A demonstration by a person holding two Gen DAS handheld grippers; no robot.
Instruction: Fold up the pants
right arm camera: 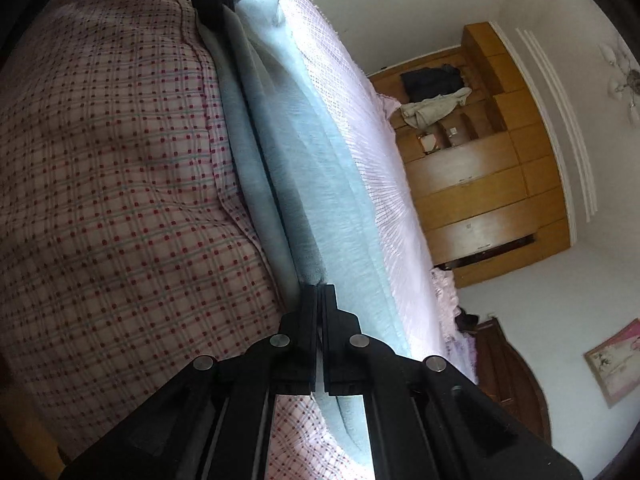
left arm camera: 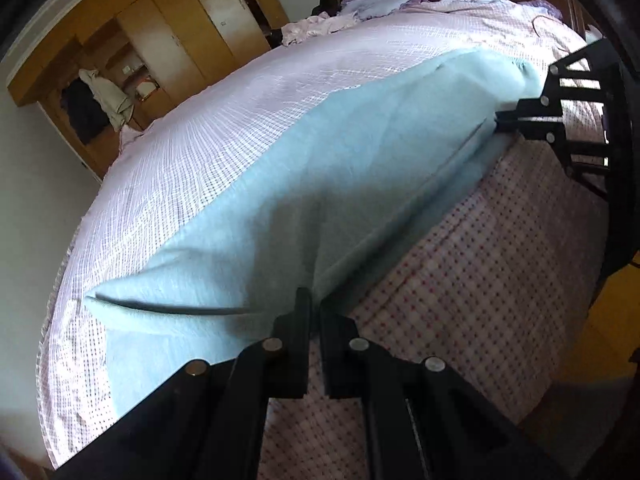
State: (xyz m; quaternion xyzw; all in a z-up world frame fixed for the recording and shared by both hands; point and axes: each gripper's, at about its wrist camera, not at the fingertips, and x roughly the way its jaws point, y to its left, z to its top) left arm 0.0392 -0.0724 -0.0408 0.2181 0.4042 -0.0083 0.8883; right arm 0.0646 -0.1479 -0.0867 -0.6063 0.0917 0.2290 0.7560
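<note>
Light blue pants (left arm camera: 304, 184) lie stretched along the near edge of the bed, on a pale checked cover (left arm camera: 208, 128). My left gripper (left arm camera: 315, 300) is shut on the cloth at one end of their near edge. The right gripper (left arm camera: 498, 118) pinches the same edge at the far end. In the right wrist view the pants (right arm camera: 304, 168) run away as a long blue band, with my right gripper (right arm camera: 319, 287) shut on a fold of them and the left gripper (right arm camera: 224, 4) gripping the far end at the top.
The bed's side hangs down in pink dotted plaid (right arm camera: 112, 168). Crumpled lilac bedding and pillows (left arm camera: 360, 10) lie at the headboard. A wooden wardrobe (right arm camera: 488, 168) with clothes on an open shelf stands beyond the bed. A framed picture (right arm camera: 612, 360) hangs on the wall.
</note>
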